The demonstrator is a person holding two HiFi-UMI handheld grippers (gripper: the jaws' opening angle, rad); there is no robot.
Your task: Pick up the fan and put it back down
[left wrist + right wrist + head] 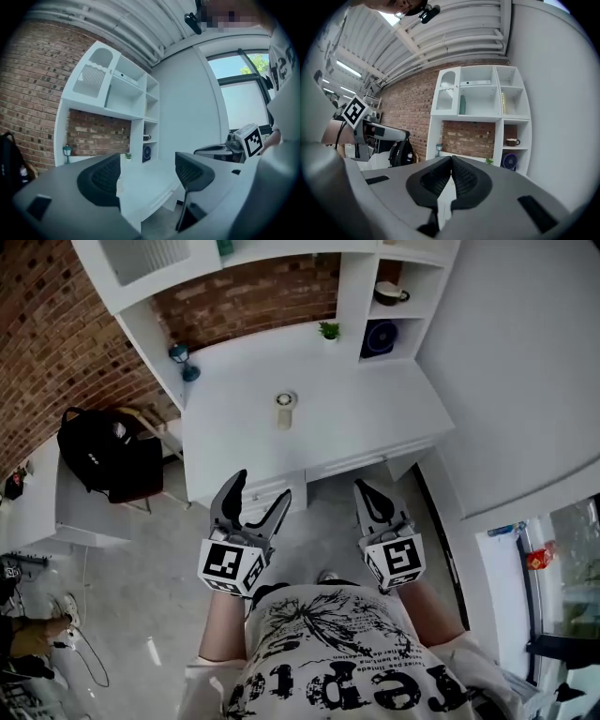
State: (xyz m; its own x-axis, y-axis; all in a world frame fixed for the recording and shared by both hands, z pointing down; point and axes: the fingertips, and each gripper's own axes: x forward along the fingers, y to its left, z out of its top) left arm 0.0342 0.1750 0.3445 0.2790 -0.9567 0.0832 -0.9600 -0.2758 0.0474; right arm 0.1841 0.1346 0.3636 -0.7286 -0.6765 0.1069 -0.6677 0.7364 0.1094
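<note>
There are two hand-held grippers, one small white fan (286, 409), one potted plant (328, 331), one cup (389, 293), one dark blue round thing (380, 338) in a shelf compartment, one blue lantern (180, 354) and one black backpack (98, 454).

The left gripper (261, 488) has its jaws spread wide. In the left gripper view nothing stands between them, only the white desk (375, 418) seen far off through the gap. The right gripper (364, 488) has its jaws pressed together at the tips, and the right gripper view shows nothing caught in them. Neither gripper touches anything. Both hang over the grey floor, just in front of the desk's front edge, with the left one tilted towards the right.

The fan stands upright about the middle of the desk top, alone, well apart from both grippers and beyond their tips; sideways it falls between the two. The plant sits at the desk's back edge, and the blue round thing is in the compartment at the back right corner, with the cup one shelf above. The lantern stands at the back left corner.
</note>
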